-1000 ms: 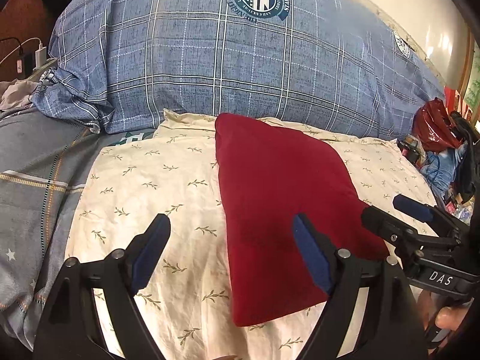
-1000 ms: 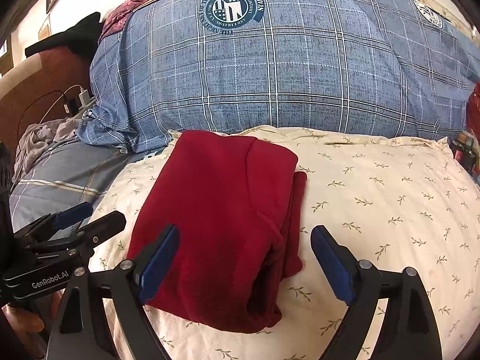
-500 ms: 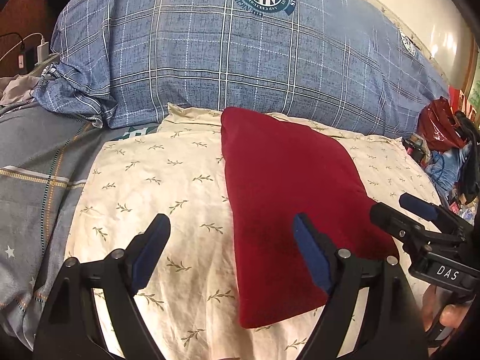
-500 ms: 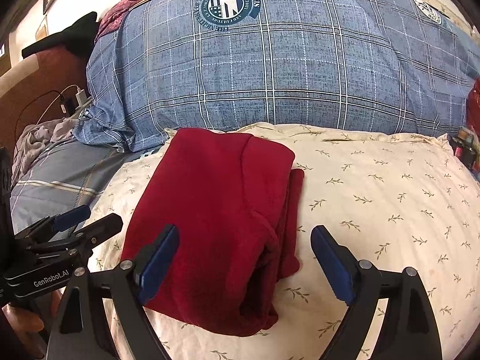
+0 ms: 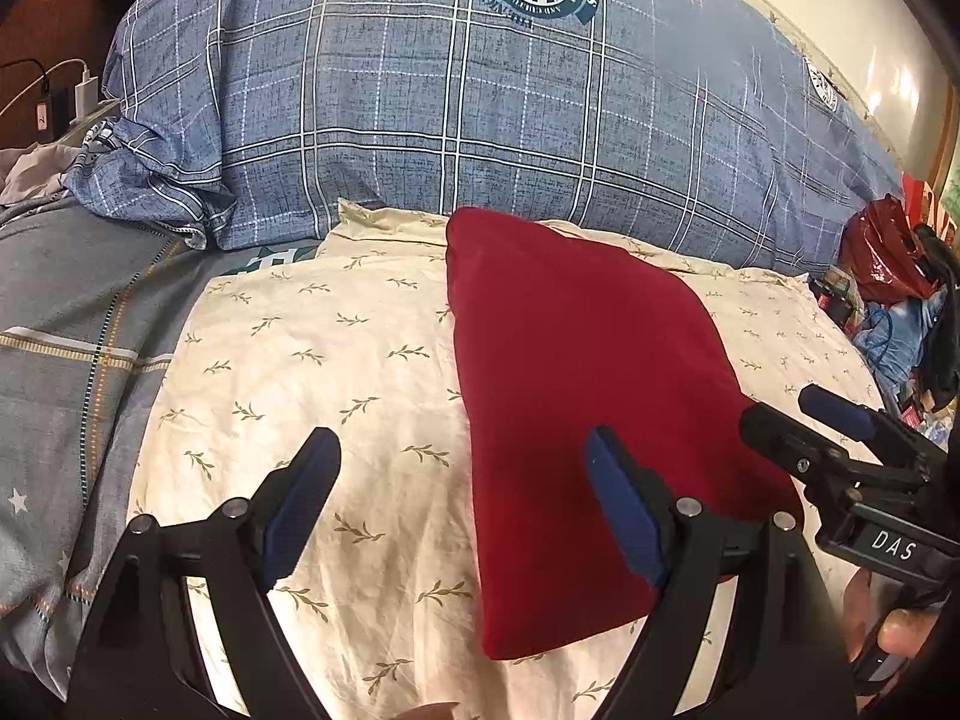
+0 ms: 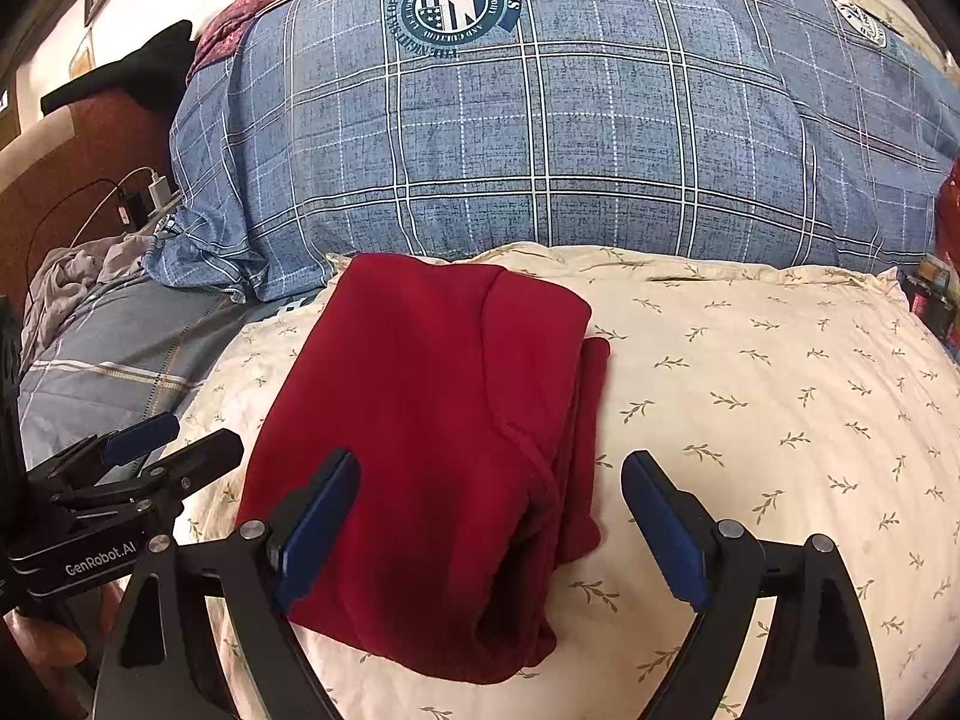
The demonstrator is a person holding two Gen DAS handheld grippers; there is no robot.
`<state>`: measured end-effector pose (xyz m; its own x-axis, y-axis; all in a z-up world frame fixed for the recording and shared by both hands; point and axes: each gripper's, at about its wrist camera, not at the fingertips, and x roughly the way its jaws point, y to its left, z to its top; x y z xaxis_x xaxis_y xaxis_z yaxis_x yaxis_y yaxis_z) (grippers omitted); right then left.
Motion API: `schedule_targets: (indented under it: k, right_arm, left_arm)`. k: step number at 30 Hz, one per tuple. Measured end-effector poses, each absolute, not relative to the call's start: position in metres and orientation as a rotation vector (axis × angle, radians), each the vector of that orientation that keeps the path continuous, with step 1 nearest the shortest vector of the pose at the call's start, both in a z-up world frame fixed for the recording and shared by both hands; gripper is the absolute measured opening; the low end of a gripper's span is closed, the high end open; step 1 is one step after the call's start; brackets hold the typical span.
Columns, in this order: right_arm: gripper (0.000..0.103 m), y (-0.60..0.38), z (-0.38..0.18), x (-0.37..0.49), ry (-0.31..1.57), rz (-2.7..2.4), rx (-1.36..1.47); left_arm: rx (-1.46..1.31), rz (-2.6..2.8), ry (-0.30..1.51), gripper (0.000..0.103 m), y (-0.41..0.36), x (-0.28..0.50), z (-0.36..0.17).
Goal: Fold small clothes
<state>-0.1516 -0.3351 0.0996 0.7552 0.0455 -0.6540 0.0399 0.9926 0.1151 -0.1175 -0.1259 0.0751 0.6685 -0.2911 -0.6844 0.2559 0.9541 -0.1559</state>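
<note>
Leaf-print cream pillow [image 6: 750, 396], folded red fleece garment [image 6: 432, 420]

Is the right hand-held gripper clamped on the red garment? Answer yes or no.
No: the right hand-held gripper is wide open over the folded red garment, which lies free on the cream pillow.

Both views are evenly and brightly lit, with warm indoor light. The cream pillow [image 5: 372, 360] glows almost white near the lower frame edge, and a glossy sheen streaks the wall [image 5: 888, 78] at upper right. The red garment [image 6: 432, 420] shows soft shadow in its folds. Focus is sharp centrally; fisheye bending curves the blue plaid duvet [image 6: 540, 120], and dark vignetting fills the corners.
</note>
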Motion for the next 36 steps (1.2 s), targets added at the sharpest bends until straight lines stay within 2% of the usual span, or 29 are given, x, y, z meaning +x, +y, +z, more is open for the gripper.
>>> schedule_targets:
  k: [36]
  right_arm:
    - [0.09, -0.33, 0.096, -0.141, 0.731, 0.004, 0.138]
  left_arm:
    - [-0.024, -0.298, 0.779, 0.084, -0.127, -0.113, 0.069]
